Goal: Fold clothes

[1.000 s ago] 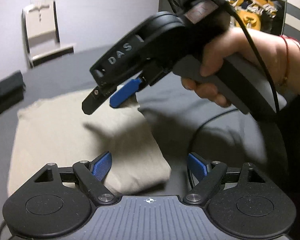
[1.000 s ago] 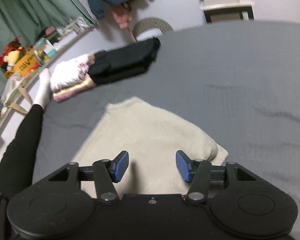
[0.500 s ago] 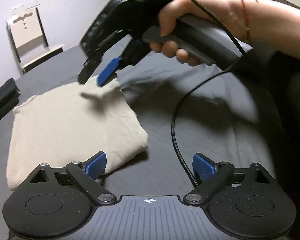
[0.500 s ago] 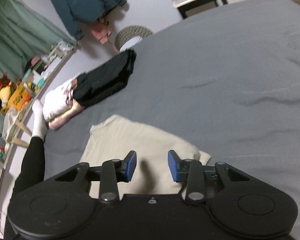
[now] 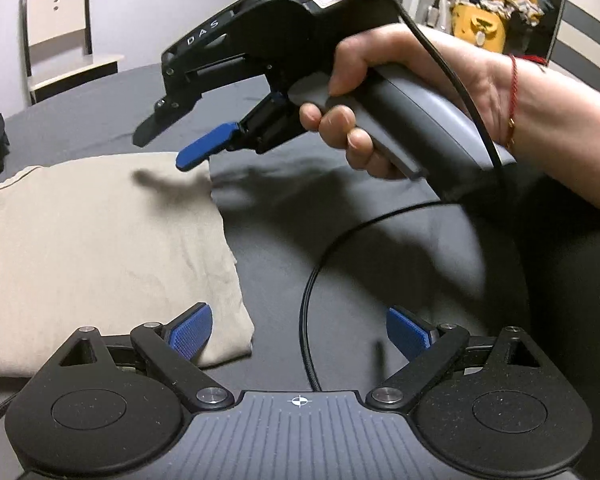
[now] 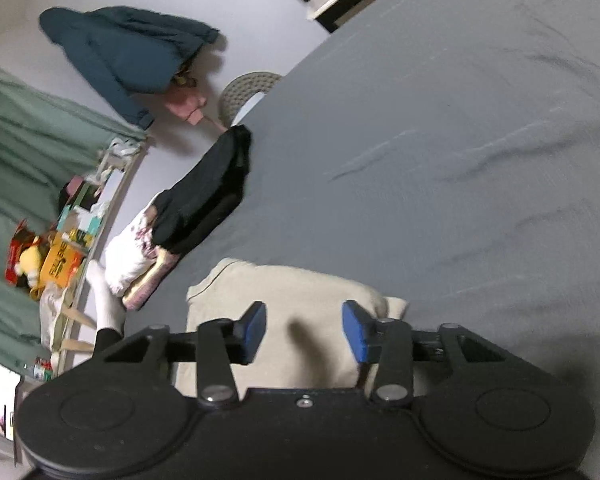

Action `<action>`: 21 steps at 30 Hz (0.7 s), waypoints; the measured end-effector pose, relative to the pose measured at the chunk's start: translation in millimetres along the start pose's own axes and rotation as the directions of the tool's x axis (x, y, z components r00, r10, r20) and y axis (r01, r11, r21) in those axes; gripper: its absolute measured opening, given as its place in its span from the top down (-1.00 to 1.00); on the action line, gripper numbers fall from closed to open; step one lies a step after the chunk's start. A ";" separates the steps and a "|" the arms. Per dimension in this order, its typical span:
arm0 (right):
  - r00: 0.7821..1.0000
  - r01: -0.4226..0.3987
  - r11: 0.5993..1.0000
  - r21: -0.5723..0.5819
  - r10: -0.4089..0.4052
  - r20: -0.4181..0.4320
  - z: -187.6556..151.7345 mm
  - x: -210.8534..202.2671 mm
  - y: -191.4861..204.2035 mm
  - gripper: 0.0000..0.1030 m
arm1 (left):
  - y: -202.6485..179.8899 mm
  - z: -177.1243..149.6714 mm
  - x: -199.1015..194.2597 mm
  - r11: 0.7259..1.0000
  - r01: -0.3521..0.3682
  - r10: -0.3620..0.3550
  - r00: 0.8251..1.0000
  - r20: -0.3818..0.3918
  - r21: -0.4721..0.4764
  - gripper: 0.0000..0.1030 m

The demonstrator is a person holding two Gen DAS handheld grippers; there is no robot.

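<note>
Garment: folded beige top (image 5: pixel 100 248) lies flat on grey bed sheet (image 6: pixel 440 140), near the stack of folded clothes (image 6: pixel 188 220) at the bed's edge. Left gripper (image 5: pixel 298 336) low at the top's near corner, jaws spread wide, empty. Right gripper (image 6: pixel 304 332) held in a hand (image 5: pixel 400 100) above the top's far corner, jaws parted with nothing between them, cable (image 5: pixel 312 320) trailing over the sheet

Both grippers: black linkage, blue ribbed pads (image 5: pixel 190 332), silver pivot screws. Right gripper (image 5: pixel 172 140): "DAS" lettering, grey handle, black cable (image 5: pixel 312 300). Red string bracelet (image 5: pixel 514 92) on wrist.
</note>
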State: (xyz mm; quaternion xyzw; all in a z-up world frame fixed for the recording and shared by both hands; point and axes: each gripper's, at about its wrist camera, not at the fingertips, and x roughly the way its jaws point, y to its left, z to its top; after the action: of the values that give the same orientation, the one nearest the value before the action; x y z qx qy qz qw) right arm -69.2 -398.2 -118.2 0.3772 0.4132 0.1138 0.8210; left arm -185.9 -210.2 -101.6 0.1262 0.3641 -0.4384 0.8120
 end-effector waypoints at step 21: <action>0.914 0.395 0.610 -0.687 -0.339 0.224 -56.7 -7.8 54.4 0.10 | 7.7 -8.6 -1.6 0.998 0.028 -0.028 1.000 0.003 -0.059 -0.85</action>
State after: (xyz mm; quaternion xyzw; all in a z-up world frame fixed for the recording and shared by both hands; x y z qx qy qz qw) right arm -110.7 -334.8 -95.9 -0.0636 0.3738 0.0823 0.9217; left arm -184.4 -200.2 -107.4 0.0965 0.3779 -0.4390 0.8095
